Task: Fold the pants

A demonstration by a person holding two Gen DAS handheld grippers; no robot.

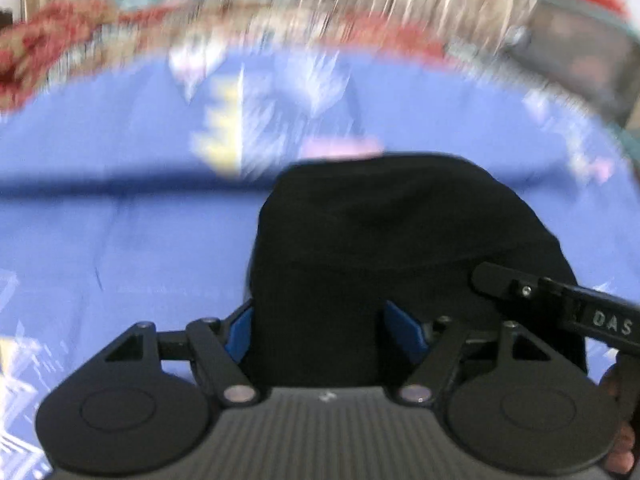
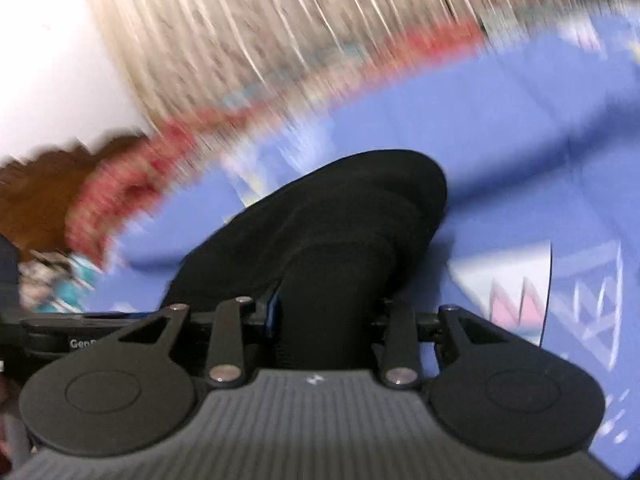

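Pants (image 1: 400,240): matt black cloth. Bedsheet (image 1: 120,240): smooth blue printed cloth. Left gripper (image 1: 326,332): matt black plastic.

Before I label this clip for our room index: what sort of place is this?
Probably a bedroom. The black pants lie on a wide blue patterned sheet with a red floral border, like a made bed, and pale pleated curtains hang behind it. Blur hides finer detail.

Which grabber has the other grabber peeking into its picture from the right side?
The left gripper. In its view, over the black pants, the right gripper pokes in from the right edge. The right gripper's own view shows no such bar on its right.
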